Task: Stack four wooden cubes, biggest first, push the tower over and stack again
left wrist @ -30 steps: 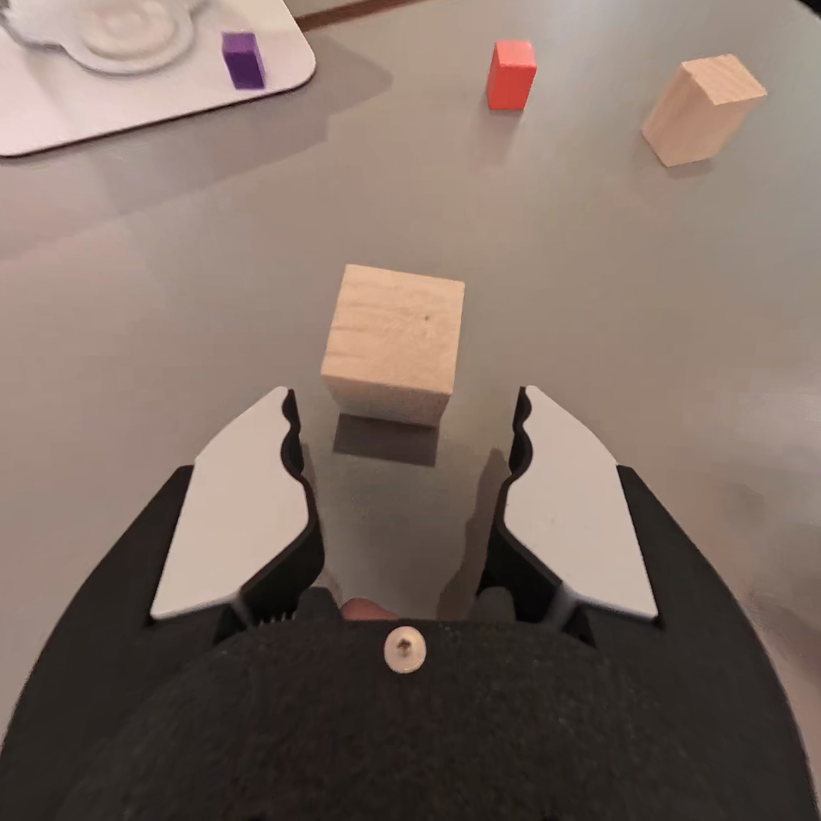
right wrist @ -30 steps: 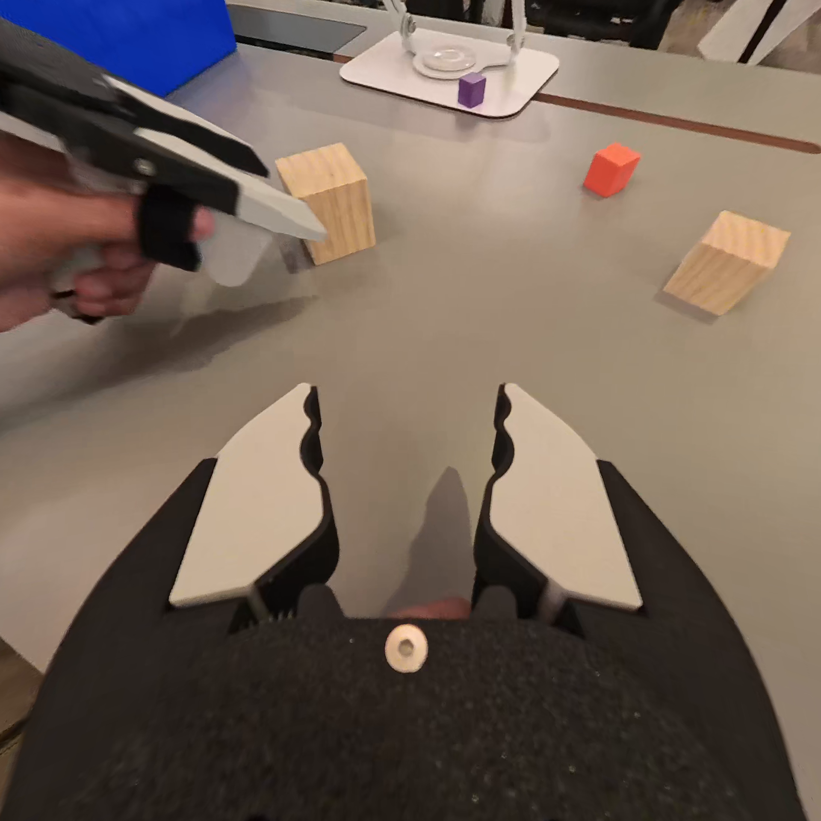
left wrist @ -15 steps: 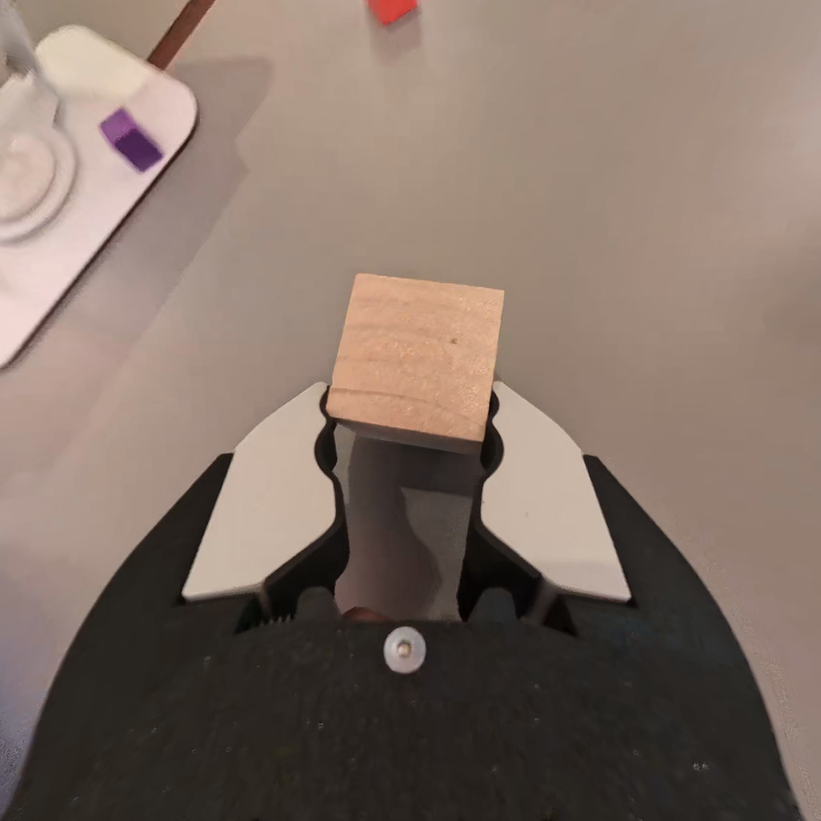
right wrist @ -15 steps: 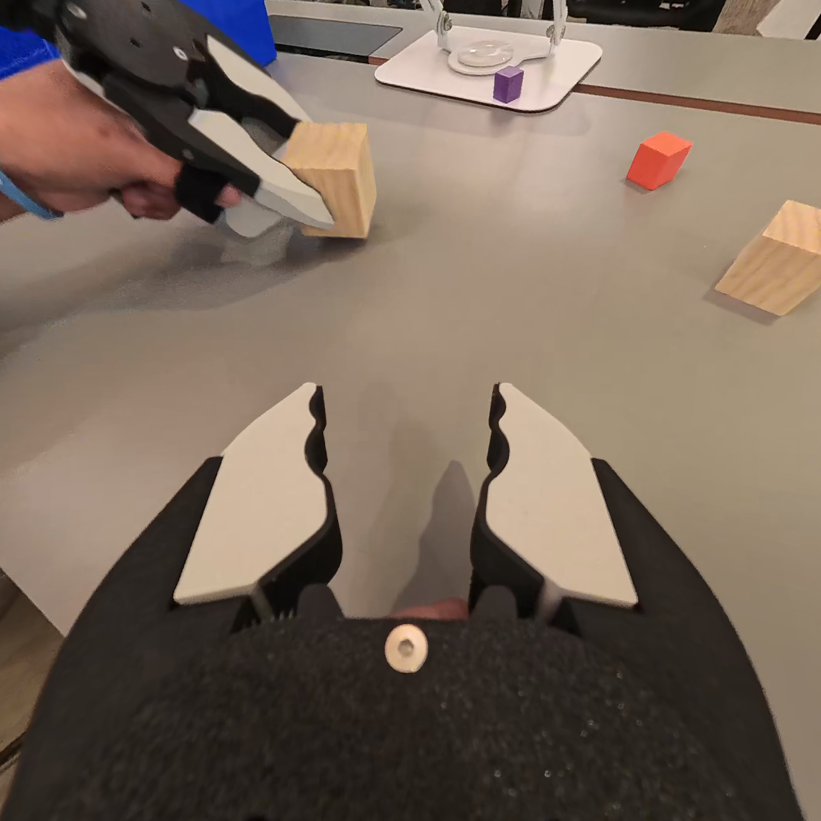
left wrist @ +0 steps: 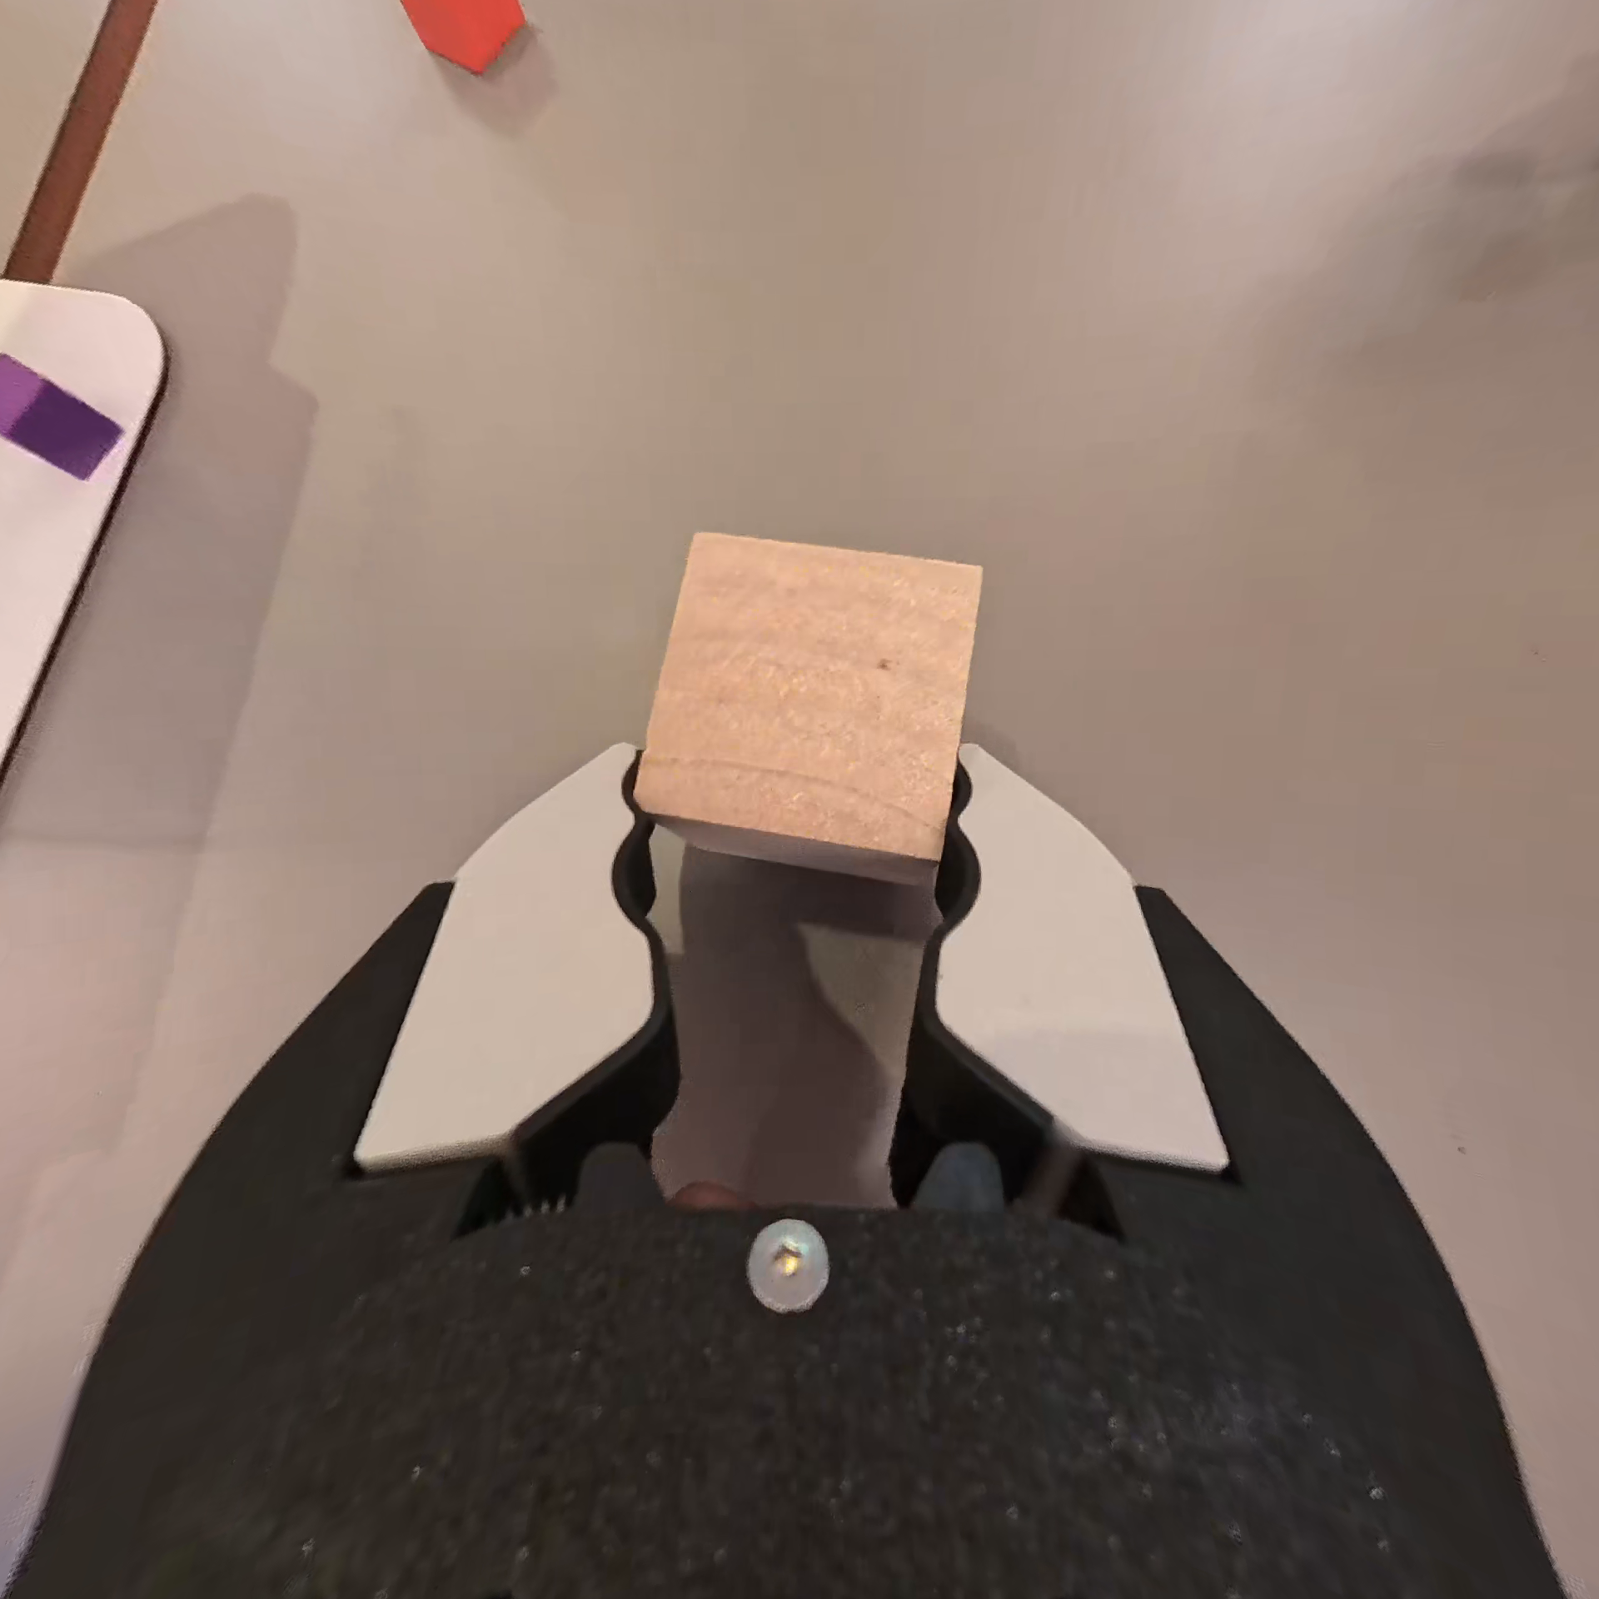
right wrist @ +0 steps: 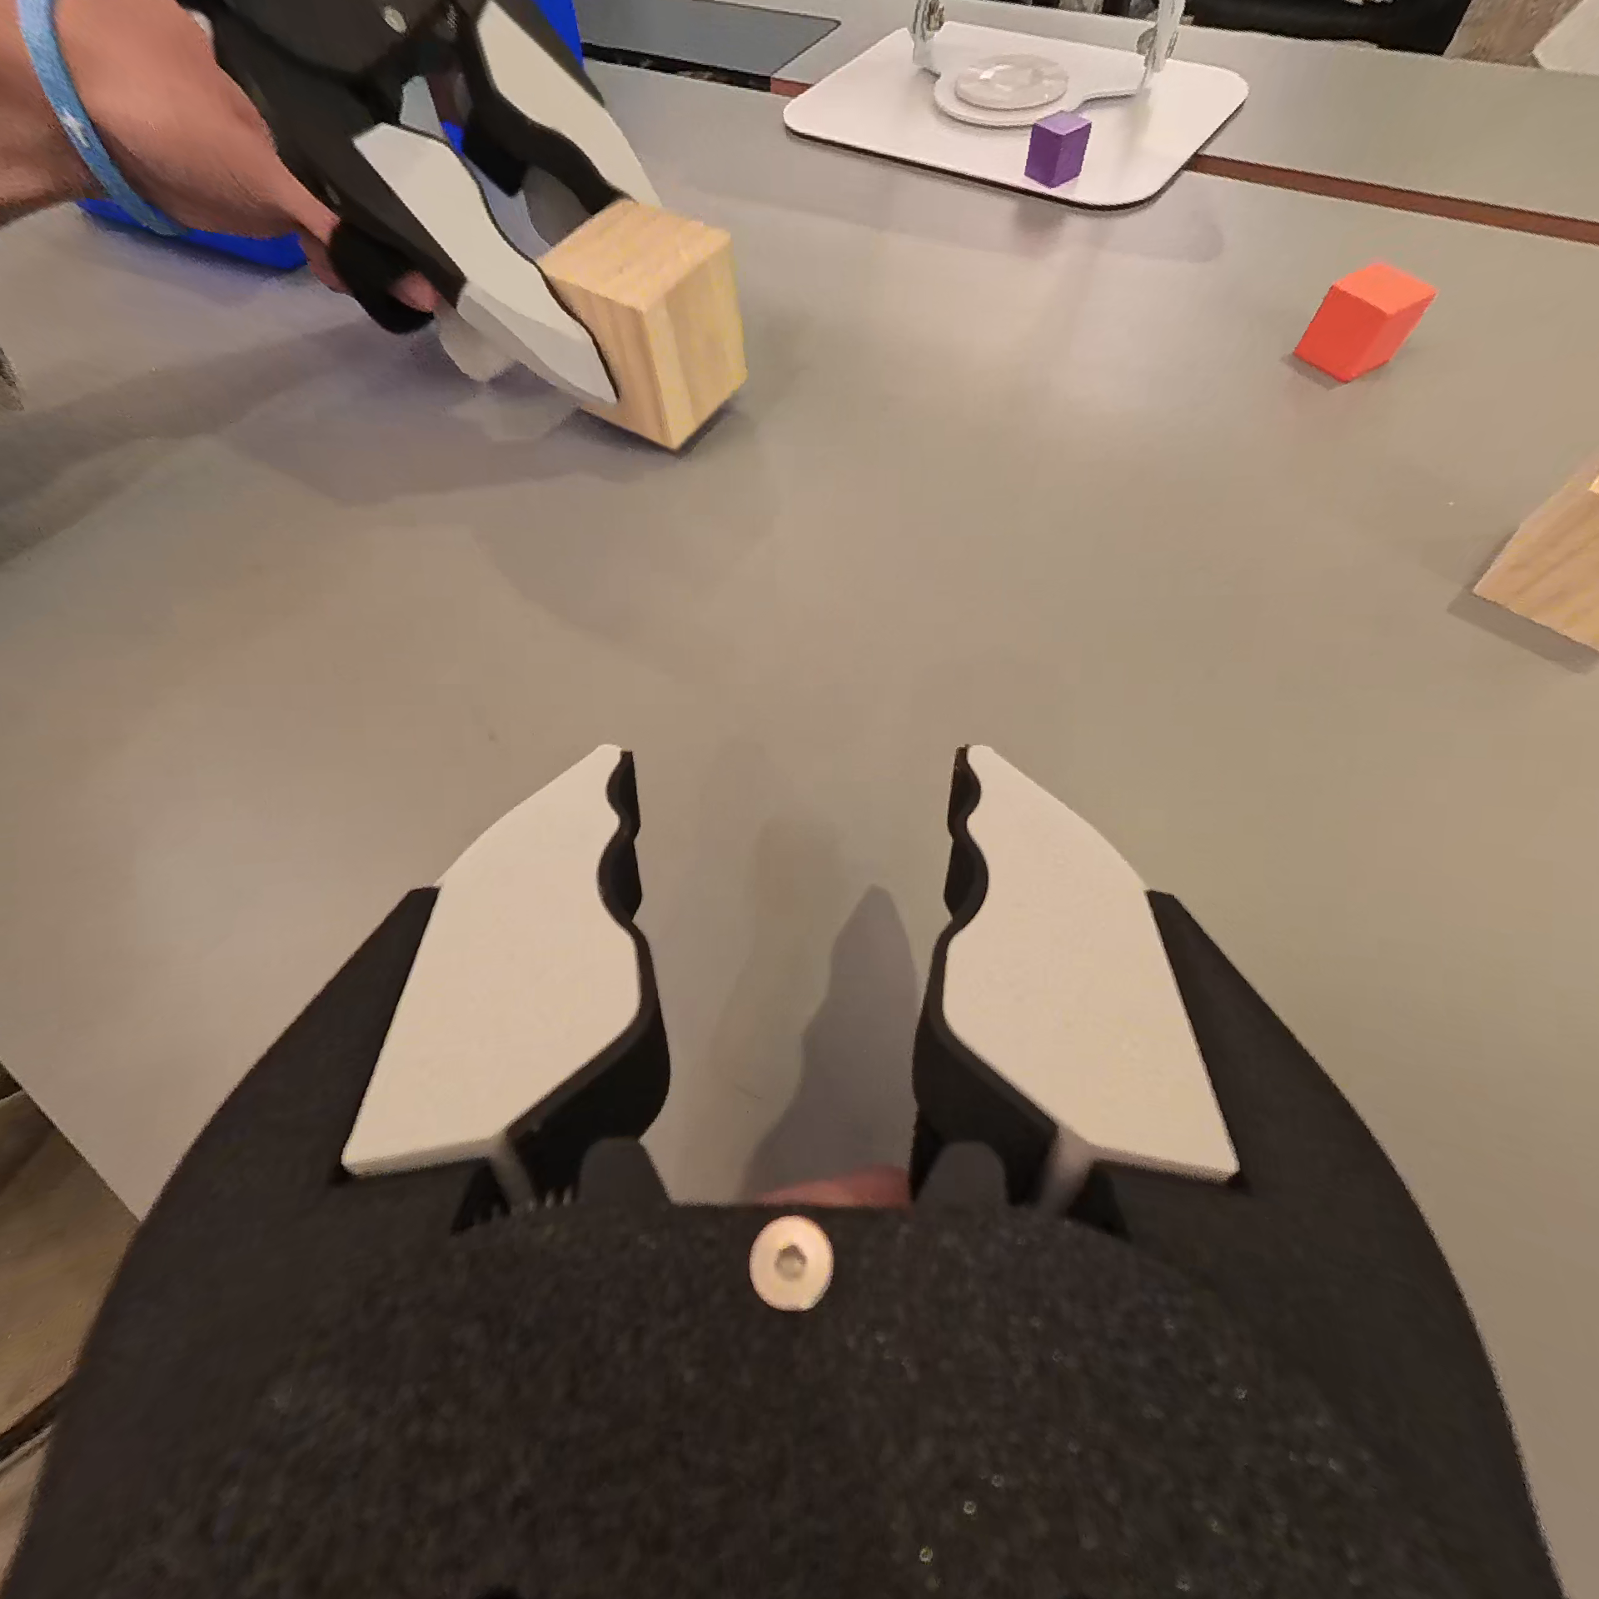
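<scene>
Here the left gripper (left wrist: 796,831) has its jaws clamped on the sides of the large wooden cube (left wrist: 805,701), which is tilted with one lower corner at or just above the grey table (right wrist: 952,536); contact cannot be told. The right gripper (right wrist: 792,770) hangs over the near edge with its jaws spread apart and nothing between them. A second wooden cube (right wrist: 1553,571) lies tilted at the right edge. The orange cube (right wrist: 1363,320) sits beyond it. The purple cube (right wrist: 1057,149) stands on a white tray (right wrist: 1168,138) near the far edge.
</scene>
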### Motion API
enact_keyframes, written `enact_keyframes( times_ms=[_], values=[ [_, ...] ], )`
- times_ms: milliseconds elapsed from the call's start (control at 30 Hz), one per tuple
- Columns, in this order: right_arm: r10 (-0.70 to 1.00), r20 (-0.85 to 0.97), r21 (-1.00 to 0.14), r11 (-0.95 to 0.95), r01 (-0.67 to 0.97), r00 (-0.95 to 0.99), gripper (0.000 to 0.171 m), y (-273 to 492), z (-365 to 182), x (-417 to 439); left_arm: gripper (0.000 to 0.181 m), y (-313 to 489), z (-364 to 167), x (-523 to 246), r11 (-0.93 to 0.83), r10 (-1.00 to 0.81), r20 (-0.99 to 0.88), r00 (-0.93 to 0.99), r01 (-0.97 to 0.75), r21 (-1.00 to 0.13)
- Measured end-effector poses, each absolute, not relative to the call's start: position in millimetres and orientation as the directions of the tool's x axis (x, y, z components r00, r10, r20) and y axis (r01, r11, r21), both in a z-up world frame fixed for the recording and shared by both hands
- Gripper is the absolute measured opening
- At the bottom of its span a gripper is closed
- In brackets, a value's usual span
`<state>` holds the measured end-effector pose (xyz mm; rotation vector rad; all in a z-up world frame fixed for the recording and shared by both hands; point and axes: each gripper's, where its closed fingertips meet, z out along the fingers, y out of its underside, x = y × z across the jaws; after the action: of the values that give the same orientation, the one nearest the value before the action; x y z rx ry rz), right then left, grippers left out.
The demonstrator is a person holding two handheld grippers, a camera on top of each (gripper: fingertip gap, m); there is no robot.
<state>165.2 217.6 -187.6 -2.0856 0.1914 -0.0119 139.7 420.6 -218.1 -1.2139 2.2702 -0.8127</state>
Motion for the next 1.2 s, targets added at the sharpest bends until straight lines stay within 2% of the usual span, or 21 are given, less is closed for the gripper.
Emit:
enact_keyframes(
  times_ms=[200, 233, 333, 400, 500, 600, 700, 800, 867, 933, 1000, 1067, 1200],
  values=[
    [-0.134, -0.089, -0.860, -0.490, -0.144, 0.987, 0.069, 218.0, -189.9, 164.2, 0.064, 409.5, -225.5, 138.5, 0.420, -0.847, -0.070, -0.528, -0.582, -0.697],
    [-0.133, -0.092, -0.860, -0.489, -0.146, 0.987, 0.069, 218.2, -189.7, 163.8, 0.069, 408.7, -223.3, 137.2, 0.419, -0.846, -0.068, -0.530, -0.578, -0.700],
    [-0.139, -0.089, -0.859, -0.490, -0.147, 0.986, 0.069, 217.8, -189.2, 164.3, 0.100, 410.7, -203.4, 133.5, 0.380, -0.881, -0.098, -0.463, -0.567, -0.731],
    [-0.147, -0.079, -0.861, -0.489, -0.142, 0.986, 0.069, 217.3, -188.4, 165.9, 0.101, 408.2, -183.9, 121.5, 0.349, -0.907, -0.123, -0.404, -0.554, -0.756],
    [-0.187, -0.059, -0.864, -0.482, -0.144, 0.981, 0.069, 216.0, -187.1, 172.7, 0.105, 403.6, -155.7, 93.6, 0.244, -0.965, -0.158, -0.208, -0.499, -0.831],
    [-0.277, -0.032, -0.863, -0.477, -0.166, 0.960, 0.071, 211.5, -187.4, 187.8, 0.109, 403.3, -143.8, 54.5, 0.029, -0.993, -0.072, 0.094, -0.398, -0.917],
    [-0.356, -0.040, -0.861, -0.462, -0.213, 0.933, 0.071, 207.8, -189.9, 199.7, 0.107, 406.4, -155.2, 14.8, -0.156, -0.927, 0.043, 0.372, -0.279, -0.947],
    [-0.382, -0.027, -0.862, -0.459, -0.215, 0.924, 0.074, 208.0, -191.3, 204.6, 0.108, 408.8, -162.5, -9.8, -0.211, -0.850, 0.071, 0.522, -0.214, -0.954],
    [-0.397, -0.007, -0.864, -0.460, -0.205, 0.918, 0.074, 207.9, -191.1, 207.8, 0.104, 405.0, -156.5, -13.2, -0.221, -0.841, 0.105, 0.530, -0.161, -0.962],
    [-0.416, 0.011, -0.861, -0.466, -0.203, 0.910, 0.074, 208.3, -191.3, 214.7, 0.102, 401.8, -161.2, -12.0, -0.239, -0.849, 0.111, 0.517, -0.187, -0.953],
    [-0.414, 0.074, -0.855, -0.494, -0.155, 0.907, 0.074, 211.3, -187.9, 229.2, 0.099, 402.2, -164.0, -11.8, -0.237, -0.851, 0.100, 0.515, -0.208, -0.949],
    [-0.366, 0.203, -0.829, -0.558, -0.040, 0.908, 0.073, 216.7, -180.4, 254.4, 0.095, 397.8, -164.5, -8.9, -0.229, -0.869, 0.098, 0.485, -0.219, -0.948],
    [-0.099, 0.423, -0.709, -0.655, 0.261, 0.900, 0.072, 240.7, -164.0, 312.0, 0.091, 392.9, -163.7, -6.8, -0.211, -0.885, 0.089, 0.456, -0.224, -0.951]
  ],
)
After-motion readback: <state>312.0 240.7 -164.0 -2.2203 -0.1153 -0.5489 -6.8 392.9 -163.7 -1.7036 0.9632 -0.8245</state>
